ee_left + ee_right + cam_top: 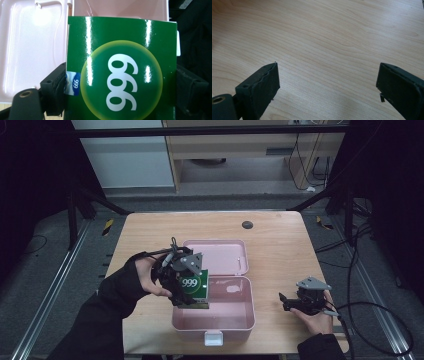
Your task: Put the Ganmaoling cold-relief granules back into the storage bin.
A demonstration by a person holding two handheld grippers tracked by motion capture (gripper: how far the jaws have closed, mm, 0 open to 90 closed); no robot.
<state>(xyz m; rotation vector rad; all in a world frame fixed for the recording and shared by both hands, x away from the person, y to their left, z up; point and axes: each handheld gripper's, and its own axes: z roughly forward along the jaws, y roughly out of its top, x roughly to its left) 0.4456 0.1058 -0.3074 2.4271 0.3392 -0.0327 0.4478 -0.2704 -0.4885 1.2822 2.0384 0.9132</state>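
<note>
At lower right of the high view, we are resting the right gripper point(291, 303) on the table point(280, 240), jaws spread and empty. At centre, our left gripper point(186, 292) is clamping the green box point(194, 287) over the pink case point(235, 320). Next, judging so, we are lowering and releasing it inside.

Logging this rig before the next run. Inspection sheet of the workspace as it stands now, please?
Surface: wooden table, one dark round spot near the far edge.
Job's things: pink case, lid open and lying flat; green box marked 999, held over the case's left edge.
Clutter: nothing seen.
Tools: left tool shut on the box, jaws on its two sides; right tool open, holding nothing, low over bare table right of the case.
Cables: one loops off the right tool; more lie on the floor at right.
Surroundings: dark floor, metal rails, a wooden cabinet behind.
</note>
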